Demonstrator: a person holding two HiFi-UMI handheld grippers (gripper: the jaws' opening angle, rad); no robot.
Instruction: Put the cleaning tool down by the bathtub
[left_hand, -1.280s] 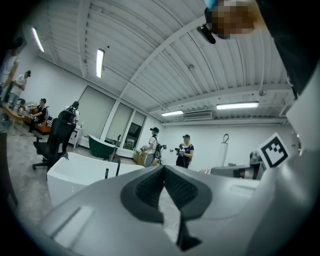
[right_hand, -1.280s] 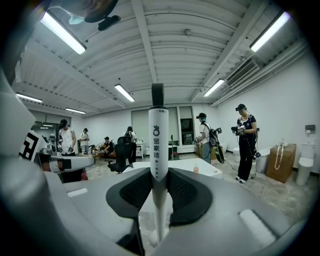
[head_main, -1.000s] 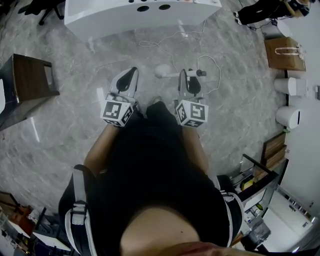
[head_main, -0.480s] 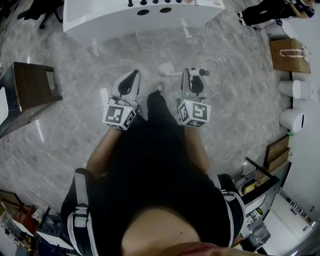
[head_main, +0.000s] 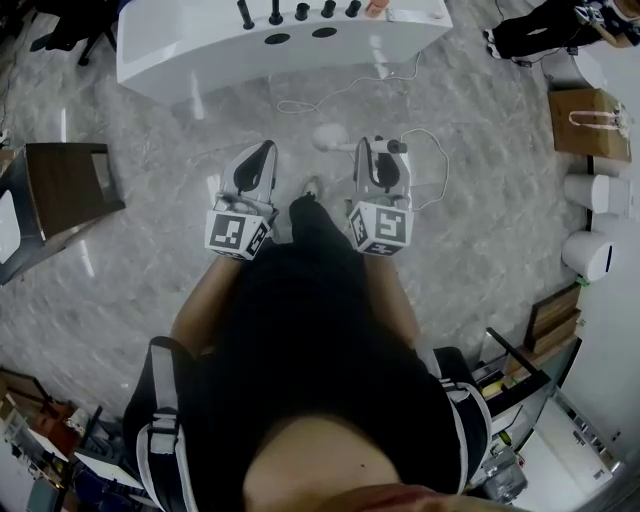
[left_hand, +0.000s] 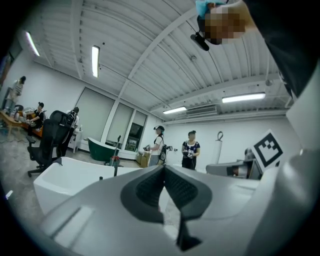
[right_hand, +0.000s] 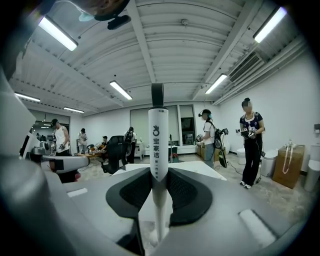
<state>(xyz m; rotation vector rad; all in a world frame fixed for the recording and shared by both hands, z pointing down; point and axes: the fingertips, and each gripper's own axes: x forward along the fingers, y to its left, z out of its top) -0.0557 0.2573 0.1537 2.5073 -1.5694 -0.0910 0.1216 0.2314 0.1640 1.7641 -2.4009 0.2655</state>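
Observation:
The cleaning tool (right_hand: 157, 140) is a white stick with print on it and a dark top end. It stands upright between the jaws of my right gripper (right_hand: 157, 175), which is shut on it. From the head view its round white head (head_main: 326, 138) juts left of the right gripper (head_main: 372, 147). My left gripper (head_main: 262, 152) is level with the right one, a little to its left. Its jaws (left_hand: 164, 167) meet at the tips with nothing in them. The white bathtub (head_main: 200, 50) lies on the floor ahead of both grippers, with dark taps on its rim.
A white cable (head_main: 425, 175) loops over the grey marble floor near the right gripper. A brown side table (head_main: 60, 185) stands at the left. A paper bag (head_main: 590, 125) and two white bins (head_main: 588, 190) are at the right. Several people (right_hand: 251, 142) stand behind the tub.
The bathtub has slid further into the head view, so I am a little closer to it. Both grippers hold the same pose, and the tool stays in the right one.

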